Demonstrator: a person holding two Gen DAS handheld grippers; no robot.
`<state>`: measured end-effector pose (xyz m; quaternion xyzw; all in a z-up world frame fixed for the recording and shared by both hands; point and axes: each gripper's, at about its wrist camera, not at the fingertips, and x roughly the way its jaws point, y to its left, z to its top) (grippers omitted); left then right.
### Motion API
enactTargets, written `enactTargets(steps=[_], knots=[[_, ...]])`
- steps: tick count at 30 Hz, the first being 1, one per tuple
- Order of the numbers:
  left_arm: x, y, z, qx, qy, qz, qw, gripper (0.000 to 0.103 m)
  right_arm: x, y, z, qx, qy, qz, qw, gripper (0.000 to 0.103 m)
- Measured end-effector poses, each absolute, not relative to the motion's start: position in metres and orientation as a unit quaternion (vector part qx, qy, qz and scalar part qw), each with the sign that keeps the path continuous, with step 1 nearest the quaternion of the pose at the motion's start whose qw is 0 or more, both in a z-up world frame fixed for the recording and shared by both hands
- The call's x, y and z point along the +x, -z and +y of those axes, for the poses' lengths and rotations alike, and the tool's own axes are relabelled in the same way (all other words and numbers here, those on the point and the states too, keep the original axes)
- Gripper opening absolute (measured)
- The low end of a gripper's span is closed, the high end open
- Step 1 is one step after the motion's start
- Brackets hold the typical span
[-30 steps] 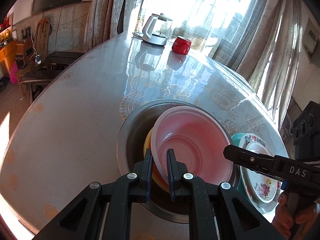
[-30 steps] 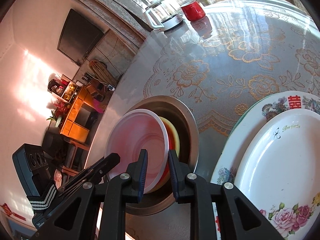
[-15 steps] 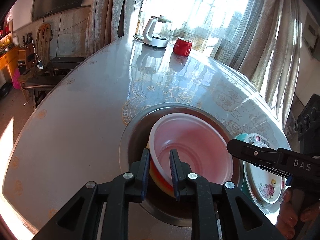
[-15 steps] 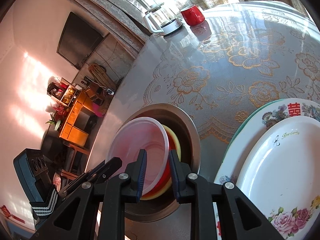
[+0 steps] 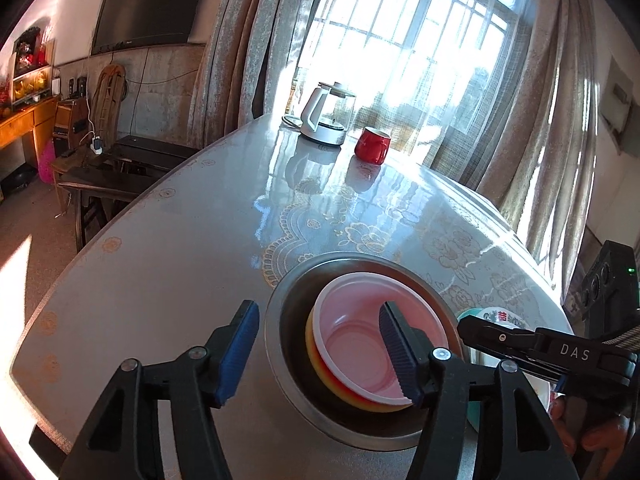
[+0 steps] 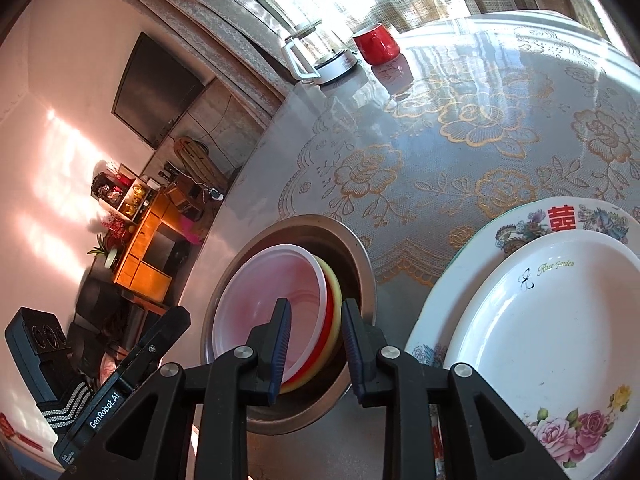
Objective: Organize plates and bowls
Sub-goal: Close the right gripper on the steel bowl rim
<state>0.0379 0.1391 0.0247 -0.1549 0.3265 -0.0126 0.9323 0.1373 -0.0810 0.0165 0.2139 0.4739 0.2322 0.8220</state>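
A glass kettle [image 5: 326,114] with a white handle stands at the table's [image 5: 168,264] far edge, a red mug [image 5: 372,145] just beside it. Grey curtains [image 5: 256,40] flank the bright window [image 5: 408,40]; a dark television [image 5: 150,2] hangs on the wall.
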Motion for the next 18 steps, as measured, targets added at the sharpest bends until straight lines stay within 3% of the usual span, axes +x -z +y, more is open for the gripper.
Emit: enactTargets(steps=[7,18], knots=[[0.033,-0.008,0.153,-0.172,-0.005,0.342,0.924,0.085,0.123,-0.02,-0.09,0.2,-0.226,0.468,0.83,0.029],[0.025,0.011,0.17,-0.213,-0.01,0.354,0.911,0.078,0.102,-0.015,-0.096,0.193,-0.24,0.495,0.813,0.031]])
